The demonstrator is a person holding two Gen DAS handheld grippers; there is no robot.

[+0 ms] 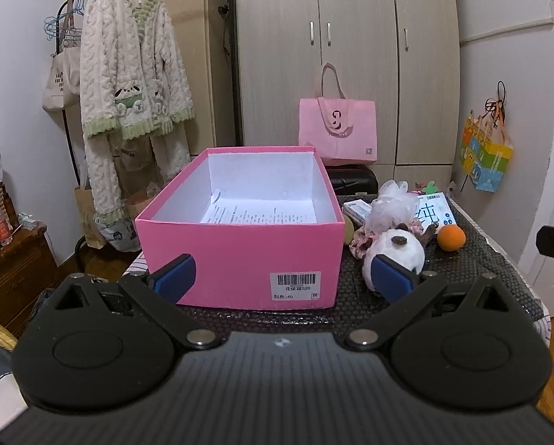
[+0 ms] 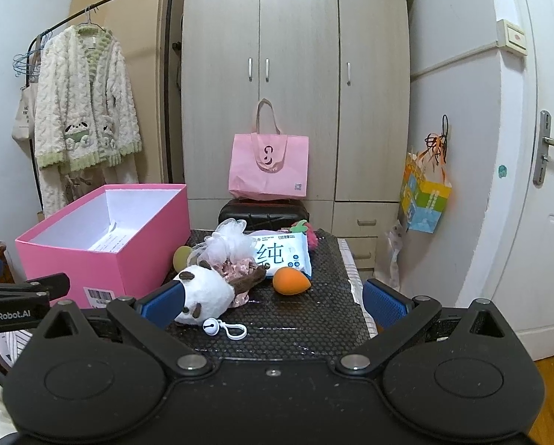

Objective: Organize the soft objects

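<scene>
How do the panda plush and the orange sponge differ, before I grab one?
The panda plush is white with dark patches and bulkier; the orange sponge is plain orange, smaller and egg-shaped. The plush lies nearer the pink box and has a clip with a bell; the sponge sits apart, beside the wipes pack. Both rest on the black mat, untouched by the tongs.

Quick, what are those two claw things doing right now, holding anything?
Left gripper: open, holding nothing, facing the pink box.
Right gripper: open, holding nothing, near the panda plush.
</scene>
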